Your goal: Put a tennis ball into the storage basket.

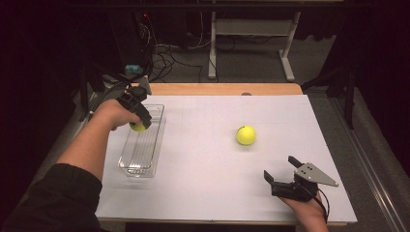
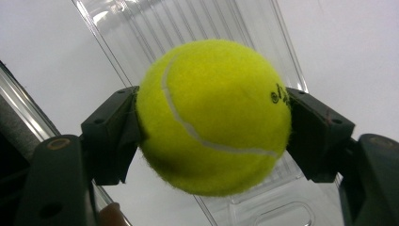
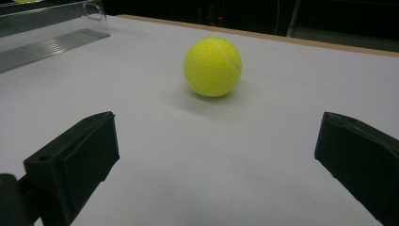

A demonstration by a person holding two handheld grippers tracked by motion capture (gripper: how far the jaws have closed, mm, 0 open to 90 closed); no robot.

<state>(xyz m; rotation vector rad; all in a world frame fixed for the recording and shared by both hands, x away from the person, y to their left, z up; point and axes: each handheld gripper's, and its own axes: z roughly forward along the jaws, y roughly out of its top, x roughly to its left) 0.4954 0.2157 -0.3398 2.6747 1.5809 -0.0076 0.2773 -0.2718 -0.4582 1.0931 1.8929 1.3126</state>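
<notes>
Held ball: tennis ball (image 2: 214, 115), yellow felt, clamped between the two pads of the left claw (image 1: 140, 122) across its widest part; it hangs over the clear tray (image 1: 126, 162), apart from the tray floor as far as the left gripper view shows.
Grip points: pads (image 2: 113, 134) sit on opposite sides at mid-height, white seam running between them; felt bulges slightly at each pad.
Handling, judged: light, springy, not fragile. Felt gives good friction, so slip is unlikely while the squeeze is centred. Off-centre pinching would likely squirt it out sideways.
Release, judged: a round thing rolls; the ribbed floor and low walls of the tray should stop it if let go low. Dropped from height, it may bounce over the wall.
Right claw (image 1: 281, 170): jaws wide apart, holding nothing, resting near the front right of the surface (image 1: 203, 193), pointed toward the second ball.
Second ball (image 1: 246, 135): same kind, loose on the white surface, well apart from the tray and some way ahead of the right claw.
Take-hold for second ball, judged: straddle it at mid-height, one pad each side, closing evenly; a one-sided touch will send it rolling.
Tray: thin clear plastic, probably light; a hard knock could shift it.
Far edge: wooden rim (image 1: 222, 89) of the surface, floor and cables beyond.
</notes>
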